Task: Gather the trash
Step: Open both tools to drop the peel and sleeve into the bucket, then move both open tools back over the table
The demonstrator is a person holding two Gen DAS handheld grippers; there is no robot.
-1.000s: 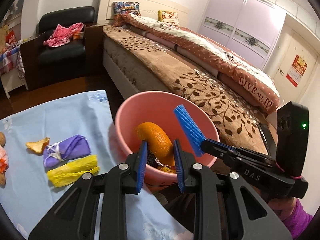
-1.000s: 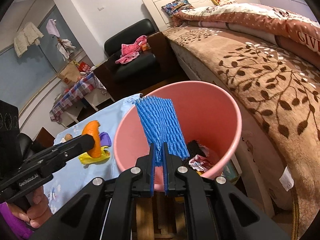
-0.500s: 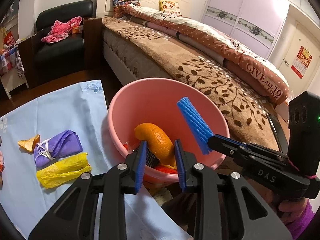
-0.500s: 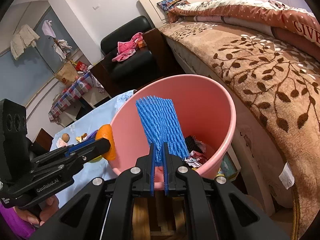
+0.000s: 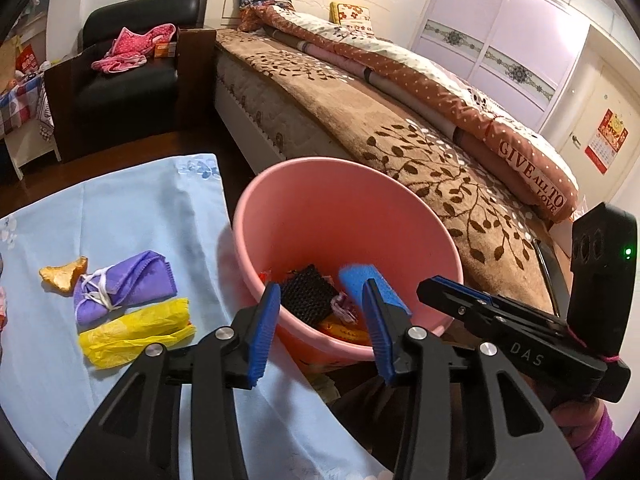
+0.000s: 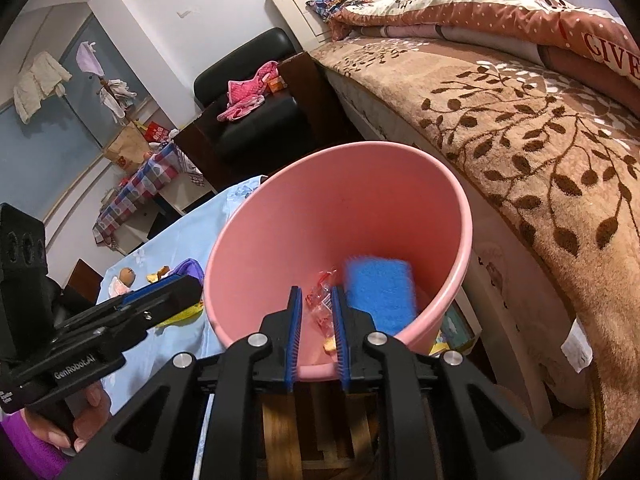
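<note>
I am holding both grippers over the near rim of the pink bucket (image 5: 408, 216), which is standing in the gap between the counter edge on its left and the bed (image 5: 360, 120) on its right. The counter's light blue cloth (image 5: 132, 216) is ending just beside the bucket wall, and dark floor is showing beyond it toward the black armchair (image 5: 132, 80), so the open room is lying over the cloth and straight up above the bucket mouth. My left gripper (image 5: 320, 316) is standing wide apart with nothing between its blue pads; its jaws have just been opening. My right gripper (image 6: 316, 332) is standing a little apart, its jaws have just been opening too, and nothing is clamped between them. The blue foam net (image 6: 380, 296) is lying loose inside the bucket, blurred, just past my right gripper's right finger. Under it, a black mesh piece (image 5: 306, 292) and some red and white wrappers (image 6: 322, 300) are lying on the bucket's bottom. On the cloth, well left of the bucket, 3 things are waiting: a yellow bag (image 5: 136, 332), a purple cloth bundle (image 5: 124, 284) touching it, and an orange peel scrap (image 5: 64, 278) beside the bundle. A hand (image 6: 86, 420) in a purple sleeve is gripping the left gripper's handle.
</note>
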